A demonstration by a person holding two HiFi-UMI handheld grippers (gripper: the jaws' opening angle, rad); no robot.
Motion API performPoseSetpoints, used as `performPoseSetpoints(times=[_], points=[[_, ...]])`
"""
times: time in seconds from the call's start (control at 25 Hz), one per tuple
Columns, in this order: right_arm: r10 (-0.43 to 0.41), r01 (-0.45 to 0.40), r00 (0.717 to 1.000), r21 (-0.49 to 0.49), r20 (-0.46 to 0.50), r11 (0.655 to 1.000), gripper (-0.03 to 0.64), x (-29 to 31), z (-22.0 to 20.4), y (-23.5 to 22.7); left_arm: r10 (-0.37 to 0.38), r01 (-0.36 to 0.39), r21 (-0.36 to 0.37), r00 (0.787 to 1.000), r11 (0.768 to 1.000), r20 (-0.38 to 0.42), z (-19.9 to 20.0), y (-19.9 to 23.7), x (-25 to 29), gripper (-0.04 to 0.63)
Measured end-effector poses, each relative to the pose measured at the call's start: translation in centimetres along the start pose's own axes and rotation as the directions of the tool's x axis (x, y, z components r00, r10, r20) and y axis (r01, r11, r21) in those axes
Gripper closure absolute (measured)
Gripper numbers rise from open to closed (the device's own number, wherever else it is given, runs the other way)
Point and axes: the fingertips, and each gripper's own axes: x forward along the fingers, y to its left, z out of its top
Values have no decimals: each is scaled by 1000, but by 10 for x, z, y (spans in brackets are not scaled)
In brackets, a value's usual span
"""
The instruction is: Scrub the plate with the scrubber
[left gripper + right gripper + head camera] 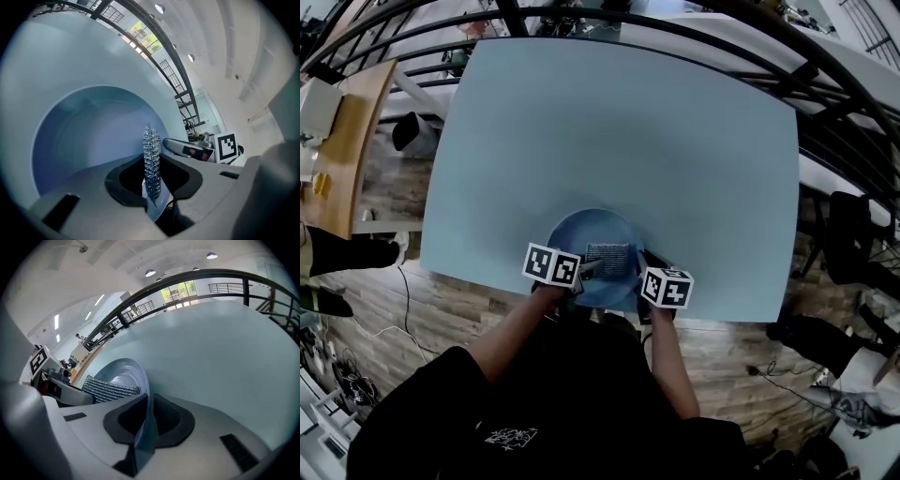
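A blue plate (586, 230) lies at the near edge of the pale blue table (619, 141). My left gripper (581, 272) is shut on a silvery mesh scrubber (608, 257), which rests flat on the plate's near part. The left gripper view shows the scrubber (152, 161) edge-on between the jaws, with the plate (89, 131) beyond it. My right gripper (643, 272) is shut on the plate's right rim. In the right gripper view the plate's rim (143, 413) runs between the jaws, and the scrubber (110, 389) lies on the plate at the left.
A black railing (825, 84) curves round the table's far and right sides. A wooden desk (342, 141) stands at the left. Wooden floor (431, 309) with cables shows below the table's near edge, where a person's shoes (356, 253) stand.
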Motion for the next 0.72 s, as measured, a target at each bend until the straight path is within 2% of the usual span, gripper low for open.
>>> performPoseSetpoints(times=[0.12,0.72], points=[[-3,3,1000,4,1,1000,597,1,1,0,7,-7,3,1000,1000,-3,4,0,2,503],[-23,23,1000,13,13,1000,598,1,2,1,78,-78,-2,995,997,63,37,19,-13,503]])
